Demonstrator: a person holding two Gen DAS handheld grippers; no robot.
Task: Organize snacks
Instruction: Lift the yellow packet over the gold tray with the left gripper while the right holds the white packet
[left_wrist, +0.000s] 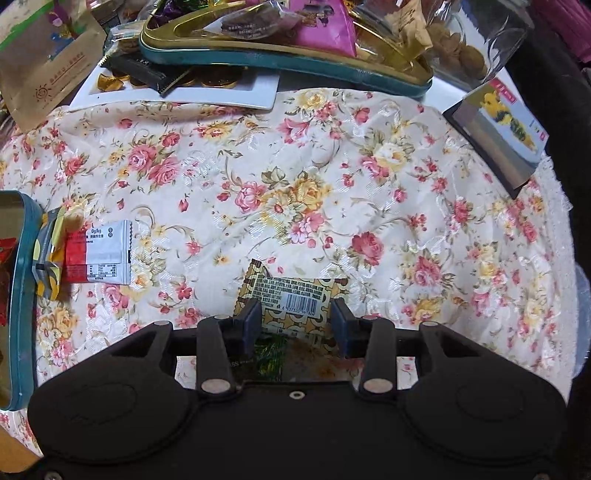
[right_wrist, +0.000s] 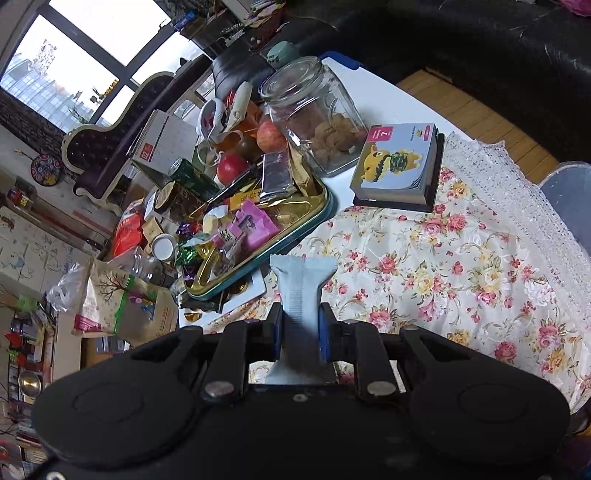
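My left gripper (left_wrist: 295, 317) points down over the floral tablecloth (left_wrist: 295, 166), shut on a yellow-brown snack packet (left_wrist: 291, 291) with a barcode facing up. To its left lie a red-and-white packet (left_wrist: 99, 254) and a yellow-grey one (left_wrist: 50, 254), both against a teal tin (left_wrist: 24, 277). My right gripper (right_wrist: 299, 325) is shut on a grey-blue packet (right_wrist: 301, 280) that sticks out forward, raised above the cloth. Ahead of it stands a teal-and-gold tin (right_wrist: 295, 236) heaped with wrapped snacks; the same tin (left_wrist: 258, 61) runs along the top of the left wrist view.
A glass jar (right_wrist: 314, 110) of cookies stands behind the heaped tin. A small booklet (right_wrist: 399, 162) with a yellow figure lies at the cloth's far edge. A kraft bag (left_wrist: 44, 62), a white tray (left_wrist: 221, 92) with gold coins and apples (right_wrist: 269, 136) crowd the far side.
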